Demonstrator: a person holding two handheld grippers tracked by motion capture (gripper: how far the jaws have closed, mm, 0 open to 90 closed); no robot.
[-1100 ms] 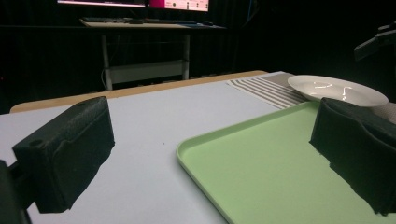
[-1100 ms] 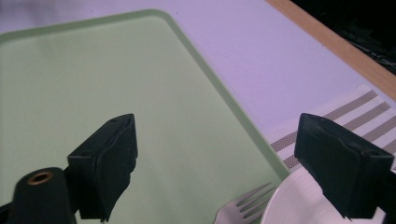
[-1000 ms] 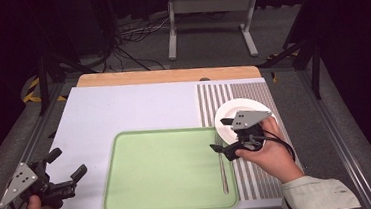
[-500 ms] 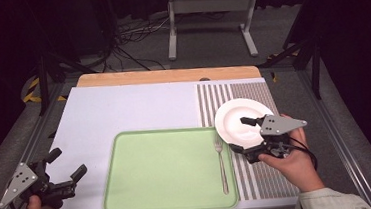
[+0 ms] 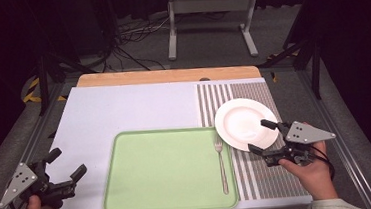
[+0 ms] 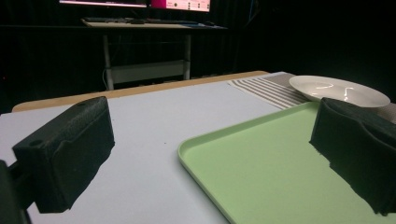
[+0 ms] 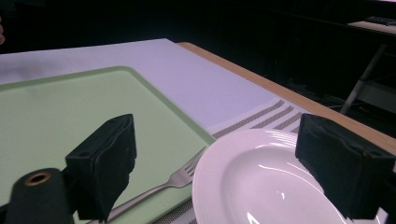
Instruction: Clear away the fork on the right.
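Dark studio floor, cables and a metal stand (image 5: 212,19) surround a white table (image 5: 123,109) with a wooden strip (image 5: 166,76) along its far edge and a striped mat (image 5: 259,179) on its right part. Seen from the high view, a pale green tray (image 5: 163,171) lies at the table's near edge, bare across nearly its whole surface; a fork (image 5: 221,164) lies lengthwise along the tray's right rim, tines pointing away from the person. A white plate (image 5: 242,122) sits on the striped mat, its left edge overlapping the tray's far right corner. The right gripper (image 5: 262,137), held in the person's right hand (image 5: 311,172) over the mat, has its jaws spread wide, one tip over the plate's near right rim and the other just off it, gripping nothing. The left gripper (image 5: 67,164) hangs at the table's near left corner, well apart from the tray, jaws likewise spread and empty, with broad open tabletop beyond it. From the left gripper view, the tray's rounded corner (image 6: 187,149) and raised lip show close up, the plate low in the distance at right, and monitors (image 6: 135,3) glow above a desk behind. From the right gripper view, the fork's tines (image 7: 194,163) end just short of the plate's rim (image 7: 205,177), and a glossy highlight marks the plate's well.
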